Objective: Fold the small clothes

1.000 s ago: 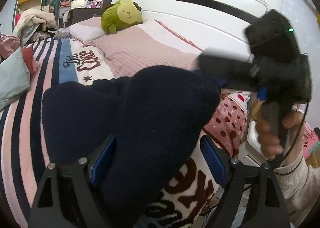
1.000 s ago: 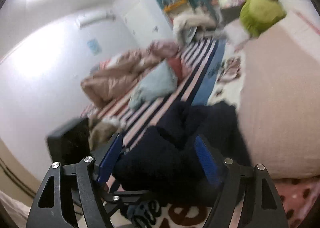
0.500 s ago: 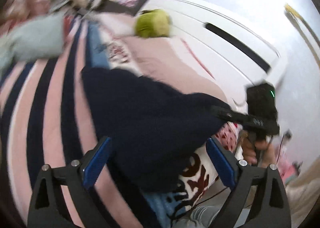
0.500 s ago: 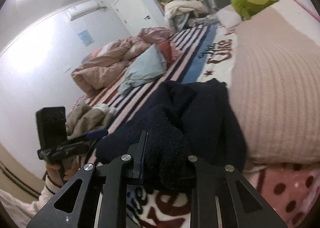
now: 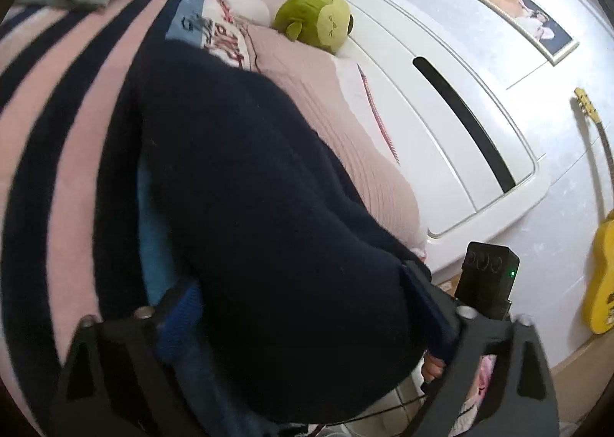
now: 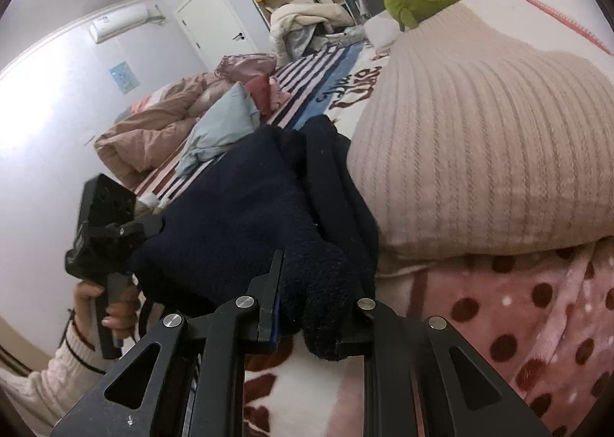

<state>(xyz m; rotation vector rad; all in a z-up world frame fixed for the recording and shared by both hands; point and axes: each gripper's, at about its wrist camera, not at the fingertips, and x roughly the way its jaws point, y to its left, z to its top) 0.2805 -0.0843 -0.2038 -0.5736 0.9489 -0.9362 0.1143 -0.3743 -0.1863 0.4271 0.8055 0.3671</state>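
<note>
A thick navy knitted garment [image 5: 268,206] lies bunched on the striped bed cover [image 5: 76,129]. My left gripper [image 5: 307,306] has the garment's bulky near edge filling the space between its blue pads [image 5: 180,306]; its jaws are closing and both pads touch the cloth. In the right wrist view the same garment [image 6: 238,214] lies beside a pink ribbed pillow [image 6: 479,137]. My right gripper [image 6: 311,306] is shut on a fold at its near corner. The left gripper [image 6: 115,222] shows at the garment's left edge, held by a hand [image 6: 111,306].
A green plush toy [image 5: 314,22] sits on the pink pillow by the white headboard [image 5: 441,110]. Light blue cloth [image 6: 222,126] and a pink-brown duvet [image 6: 153,129] lie further along the bed. A dotted pink blanket [image 6: 518,314] covers the near edge. A yellow guitar [image 5: 602,264] leans on the wall.
My left gripper rolled and sank, let the garment go briefly, then took its edge between the pads again. My right gripper shut on a fold of the garment and came lower.
</note>
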